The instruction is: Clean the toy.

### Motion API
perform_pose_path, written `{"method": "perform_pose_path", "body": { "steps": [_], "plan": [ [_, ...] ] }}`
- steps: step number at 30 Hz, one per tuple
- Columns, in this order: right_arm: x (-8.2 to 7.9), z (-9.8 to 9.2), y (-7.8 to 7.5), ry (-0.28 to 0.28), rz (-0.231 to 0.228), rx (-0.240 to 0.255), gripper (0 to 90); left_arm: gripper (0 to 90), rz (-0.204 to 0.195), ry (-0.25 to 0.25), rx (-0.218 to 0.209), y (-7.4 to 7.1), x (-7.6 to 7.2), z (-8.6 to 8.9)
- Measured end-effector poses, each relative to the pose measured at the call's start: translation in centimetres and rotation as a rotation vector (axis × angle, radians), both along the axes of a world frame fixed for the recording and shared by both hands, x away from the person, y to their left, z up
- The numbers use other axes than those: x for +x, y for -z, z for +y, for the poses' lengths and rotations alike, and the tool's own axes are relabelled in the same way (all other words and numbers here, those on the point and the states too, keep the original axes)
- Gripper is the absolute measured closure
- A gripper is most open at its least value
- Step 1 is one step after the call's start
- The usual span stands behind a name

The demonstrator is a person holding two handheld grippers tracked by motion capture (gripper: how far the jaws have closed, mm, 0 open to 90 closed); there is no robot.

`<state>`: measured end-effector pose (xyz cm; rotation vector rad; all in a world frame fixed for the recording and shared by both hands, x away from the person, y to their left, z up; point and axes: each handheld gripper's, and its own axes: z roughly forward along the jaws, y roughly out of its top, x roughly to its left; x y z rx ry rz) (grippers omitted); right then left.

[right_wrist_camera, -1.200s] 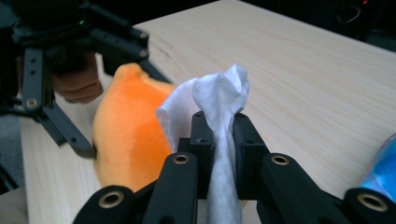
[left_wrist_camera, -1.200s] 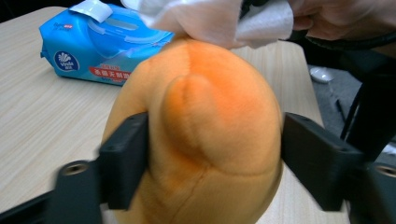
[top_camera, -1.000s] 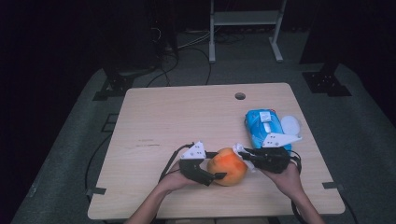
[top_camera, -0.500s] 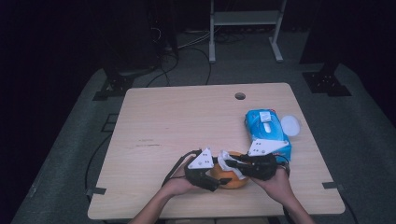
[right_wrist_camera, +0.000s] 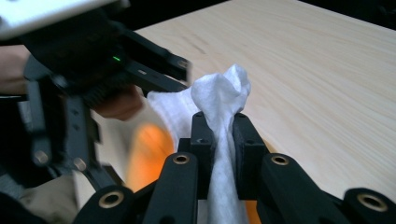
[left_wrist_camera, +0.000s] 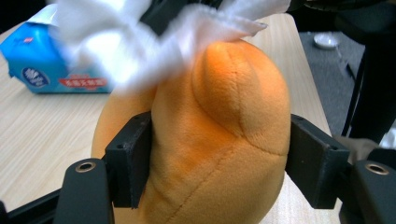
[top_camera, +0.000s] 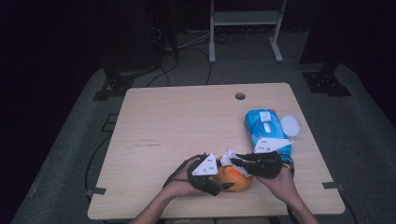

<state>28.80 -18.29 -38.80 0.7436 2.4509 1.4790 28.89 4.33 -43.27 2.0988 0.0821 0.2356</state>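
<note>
Table (top_camera: 187, 121) mostly bare; blue wipes pack (top_camera: 267, 131) on the right side, small white lid (top_camera: 290, 125) just beside it. All the work sits at the near edge, between the two hands

Orange plush toy (left_wrist_camera: 219, 140) is there, clamped by the left gripper (left_wrist_camera: 217, 161): jaws partway closed, one on each flank, squeezing it. They have just been closing, with the toy between them

Right gripper (right_wrist_camera: 223, 140) is nearly fully closed, pinching a white wipe (right_wrist_camera: 219, 100) that bunches above the jaw tips. In the left gripper view the wipe lies on top of the toy, touching it

My read: wipe is pulled and toy secured, so setup is done. Wiping looks just begun, contact at the top only; sides and underside left. Can't tell how clean the toy is
</note>
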Motion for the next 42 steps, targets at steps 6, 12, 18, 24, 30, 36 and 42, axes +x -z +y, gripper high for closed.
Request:
{"method": "perform_pose_path", "body": {
  "steps": [6,12,18,24,30,36,42],
  "plan": [
    [0.6,-0.5,0.2,0.036,0.006,-0.018,80.3,32.5,0.002,-0.013,-0.001,0.0,0.2,0.2],
    [1.9,-3.3,0.8,0.114,0.055,0.004,80.2,32.6,0.078,-0.05,-0.048,0.0,1.2,1.2],
    [2.1,-4.8,0.7,0.139,0.072,0.022,80.2,32.9,0.117,-0.091,-0.062,-0.1,2.0,2.1],
    [1.7,-4.4,0.3,0.129,0.044,0.023,80.2,32.8,0.161,-0.123,-0.09,0.0,2.6,2.8],
    [1.9,-5.0,0.5,0.14,0.055,0.024,80.2,32.8,0.191,-0.155,-0.112,0.0,3.0,3.2],
    [1.8,-4.5,0.7,0.131,0.059,0.008,80.2,32.7,0.247,-0.186,-0.148,0.2,3.6,3.8],
    [0.7,-2.5,-0.1,0.047,0.002,0.013,80.1,31.9,0.236,-0.191,-0.145,0.2,3.3,3.4]
  ]
}}
